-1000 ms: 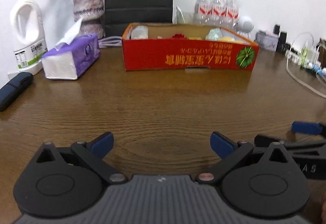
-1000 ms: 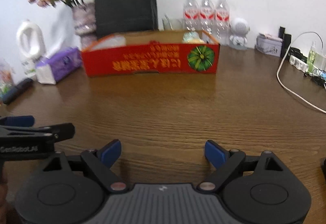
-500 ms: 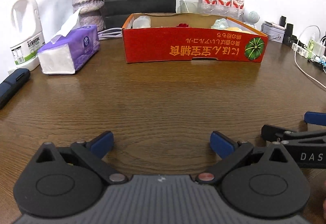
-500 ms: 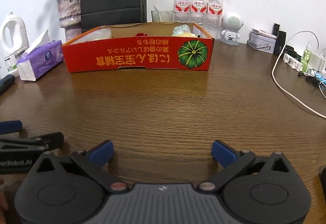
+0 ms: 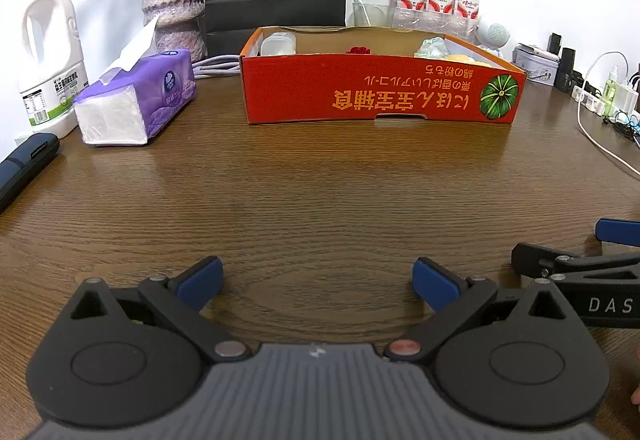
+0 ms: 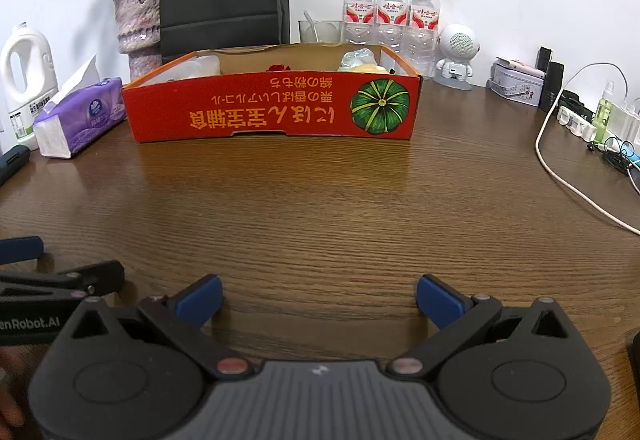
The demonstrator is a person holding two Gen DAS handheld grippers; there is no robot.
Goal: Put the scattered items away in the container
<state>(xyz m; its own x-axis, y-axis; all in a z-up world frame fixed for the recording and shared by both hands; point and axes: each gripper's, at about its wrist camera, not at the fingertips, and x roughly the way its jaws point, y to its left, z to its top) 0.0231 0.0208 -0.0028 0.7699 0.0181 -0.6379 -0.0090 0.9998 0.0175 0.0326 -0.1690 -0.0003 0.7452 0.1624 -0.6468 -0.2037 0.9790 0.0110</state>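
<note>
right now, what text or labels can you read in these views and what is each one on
"DAS": side of the right hand-held gripper, cut off by the frame edge.
"enRobot.AI": side of the left hand-held gripper, cut off.
Red cardboard box: orange East Asian print, upside down.
Water bottles, detergent jug, tissue pack: too small to read.

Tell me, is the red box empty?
Not empty. The red box holds a clear container, a red item and a crumpled wrapper.

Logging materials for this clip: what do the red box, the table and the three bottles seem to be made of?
Box: looks like cardboard, glossy red print outside, plain brown inside, with a cut hand slot in the bottom edge.
Table: wood or wood-look veneer, dark brown with clear grain and a slight sheen.
Bottles: clear thin plastic, ribbed, with red labels and white caps.
</note>
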